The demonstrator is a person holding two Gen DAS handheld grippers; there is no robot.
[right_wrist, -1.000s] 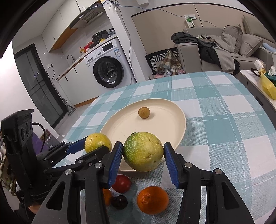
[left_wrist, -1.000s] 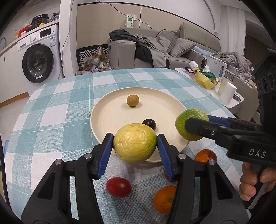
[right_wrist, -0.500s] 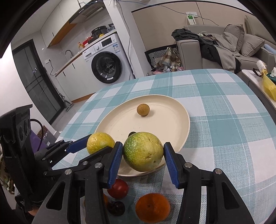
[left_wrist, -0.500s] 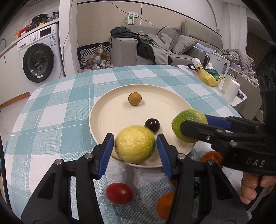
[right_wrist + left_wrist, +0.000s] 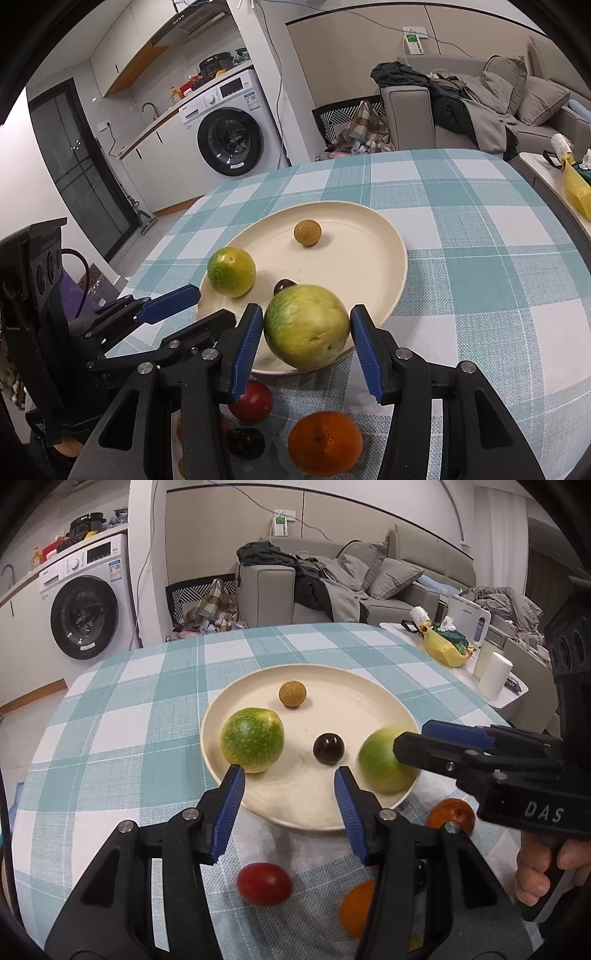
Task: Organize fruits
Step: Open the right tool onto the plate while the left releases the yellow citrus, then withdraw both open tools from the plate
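Dark fruit (image 5: 285, 285) mostly hidden behind large green fruit (image 5: 306, 326); orange fruit (image 5: 356, 908) half behind left gripper (image 5: 288, 808).

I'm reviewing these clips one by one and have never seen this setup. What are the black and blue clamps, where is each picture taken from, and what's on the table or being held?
No robot here: a person holds a hand-operated clamp in each hand, each carrying a wide-angle camera looking along its jaws. One picture comes from the left gripper, the other from the right gripper.

On the checked table sits a cream plate holding a small tan fruit, a dark fruit and a green fruit. The left jaws are open, just short of that fruit, holding nothing. A second large green fruit sits between the right jaws at the plate's near edge; whether they grip it is unclear.

Near the grippers, off the plate, lie a red tomato and an orange.
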